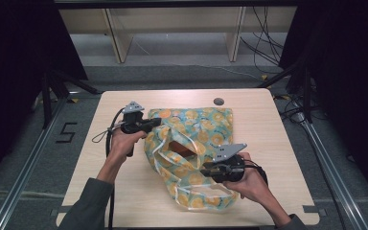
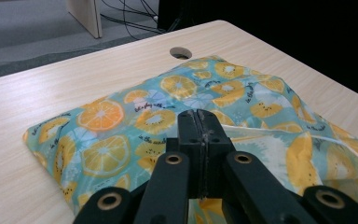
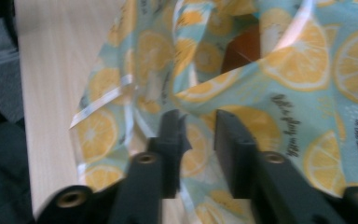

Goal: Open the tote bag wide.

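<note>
Closest to the lens, the right gripper [image 3: 198,122] had its two black jaws a little apart over the cloth bag [image 3: 279,84], with bag fabric showing in the gap and neither pad pressing it. In the high view that right gripper [image 1: 205,168] sat at the bag's near edge, by the looped handles [image 1: 206,194].

And the bag [image 1: 191,143] itself lay slumped on its side across the middle of the wooden table [image 1: 278,143], teal with orange and lemon slices printed all over. Its mouth gaped open, and inside sat something orange-brown [image 1: 177,146]; what exactly, I could not tell. The right gripper view caught the same brown shape [image 3: 242,46] deep in the opening.

The left gripper [image 2: 200,116] had its jaws pressed together; whether cloth was caught between them could not be seen. Seen from above, it [image 1: 157,123] hung at the bag's left upper edge.

Cursive black lettering ran between the fruit slices [image 2: 149,106], too small to read.
</note>
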The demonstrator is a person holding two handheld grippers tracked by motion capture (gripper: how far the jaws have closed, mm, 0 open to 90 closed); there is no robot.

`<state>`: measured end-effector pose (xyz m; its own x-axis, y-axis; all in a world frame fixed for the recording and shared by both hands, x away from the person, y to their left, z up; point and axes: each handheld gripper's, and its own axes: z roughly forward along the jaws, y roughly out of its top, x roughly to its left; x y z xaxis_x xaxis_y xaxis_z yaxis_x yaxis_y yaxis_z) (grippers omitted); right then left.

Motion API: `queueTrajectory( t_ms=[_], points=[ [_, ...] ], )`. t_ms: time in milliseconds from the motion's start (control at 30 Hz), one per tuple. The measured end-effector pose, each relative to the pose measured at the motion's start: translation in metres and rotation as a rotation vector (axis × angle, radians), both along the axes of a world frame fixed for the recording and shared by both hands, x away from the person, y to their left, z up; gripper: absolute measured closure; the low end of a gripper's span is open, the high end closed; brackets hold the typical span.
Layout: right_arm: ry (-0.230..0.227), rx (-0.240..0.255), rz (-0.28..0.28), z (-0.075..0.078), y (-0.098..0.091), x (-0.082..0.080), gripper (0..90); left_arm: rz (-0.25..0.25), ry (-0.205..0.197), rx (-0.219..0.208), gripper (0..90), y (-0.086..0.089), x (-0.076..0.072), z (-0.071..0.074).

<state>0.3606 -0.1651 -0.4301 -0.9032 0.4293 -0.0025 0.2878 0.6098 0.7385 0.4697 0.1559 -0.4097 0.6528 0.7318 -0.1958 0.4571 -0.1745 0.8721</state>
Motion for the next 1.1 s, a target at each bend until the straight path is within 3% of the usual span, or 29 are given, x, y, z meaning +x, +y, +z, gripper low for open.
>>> queueTrajectory(
  t_ms=[100, 133, 200, 233, 300, 367, 400, 433, 467, 500, 533, 567, 633, 700, 733, 800, 933, 967, 1033, 1067, 1100],
  points=[
    [0.025, 0.019, -0.002, -0.002, 0.001, 0.002, 62.9, -0.001, 0.014, -0.008, 88.7, 0.000, 0.002, -0.002],
    [0.053, 0.021, -0.004, -0.005, 0.005, 0.000, 62.0, 0.001, 0.016, -0.005, 88.7, 0.000, 0.003, -0.002],
    [0.055, 0.012, 0.018, -0.006, 0.007, 0.000, 62.2, -0.003, 0.020, -0.025, 88.6, 0.001, 0.005, -0.004],
    [0.085, -0.004, 0.039, -0.011, 0.015, -0.004, 66.9, -0.003, 0.022, -0.033, 88.6, 0.001, 0.006, -0.003],
    [0.117, -0.032, 0.027, -0.018, 0.020, -0.006, 73.0, -0.007, 0.019, -0.042, 88.6, 0.000, 0.006, -0.001],
    [0.095, -0.067, 0.000, -0.031, 0.026, -0.005, 81.4, -0.009, 0.025, -0.048, 88.6, 0.000, 0.006, 0.001],
    [0.095, -0.067, 0.000, -0.031, 0.026, -0.005, 81.4, -0.009, 0.025, -0.048, 88.6, 0.000, 0.006, 0.001],
    [0.027, -0.111, -0.029, -0.039, 0.030, -0.003, 86.6, -0.014, 0.026, -0.042, 88.5, -0.002, 0.005, 0.001],
    [0.027, -0.111, -0.029, -0.039, 0.030, -0.003, 86.6, -0.014, 0.026, -0.042, 88.5, -0.002, 0.005, 0.001],
    [-0.061, -0.115, -0.053, -0.037, 0.032, 0.002, 89.6, -0.031, 0.029, -0.031, 88.3, -0.003, 0.004, 0.000],
    [-0.061, -0.115, -0.053, -0.037, 0.032, 0.002, 89.6, -0.036, 0.027, -0.026, 88.2, -0.004, 0.004, -0.001],
    [-0.112, -0.090, -0.075, -0.028, 0.032, 0.009, 90.0, -0.047, 0.042, -0.016, 88.2, -0.005, 0.002, -0.005],
    [-0.159, -0.077, -0.110, -0.015, 0.029, 0.019, 90.0, -0.061, 0.047, -0.002, 87.6, -0.005, 0.000, -0.008],
    [-0.225, -0.085, -0.139, -0.006, 0.024, 0.035, 90.0, -0.082, 0.070, -0.037, 86.8, -0.003, -0.003, -0.013],
    [-0.216, -0.078, -0.164, -0.003, 0.022, 0.041, 90.0, -0.086, 0.091, -0.041, 86.4, -0.002, -0.007, -0.016],
    [-0.205, -0.084, -0.210, -0.001, 0.016, 0.058, 90.0, -0.107, 0.095, -0.007, 83.5, -0.003, -0.013, -0.021],
    [-0.132, -0.107, -0.268, -0.008, 0.006, 0.091, 90.0, -0.133, 0.102, 0.016, 76.8, -0.001, -0.022, -0.027],
    [-0.105, -0.120, -0.279, -0.010, 0.003, 0.099, 90.0, -0.145, 0.118, 0.032, 73.9, 0.000, -0.024, -0.028],
    [-0.082, -0.107, -0.312, -0.015, -0.002, 0.112, 90.0, -0.147, 0.108, 0.089, 66.0, 0.002, -0.032, -0.027],
    [-0.082, -0.107, -0.312, -0.015, -0.002, 0.112, 90.0, -0.147, 0.108, 0.089, 63.2, 0.002, -0.032, -0.027],
    [-0.020, -0.098, -0.350, -0.018, -0.007, 0.124, 90.0, -0.141, 0.094, 0.100, 59.1, 0.007, -0.041, -0.023]
  ],
)
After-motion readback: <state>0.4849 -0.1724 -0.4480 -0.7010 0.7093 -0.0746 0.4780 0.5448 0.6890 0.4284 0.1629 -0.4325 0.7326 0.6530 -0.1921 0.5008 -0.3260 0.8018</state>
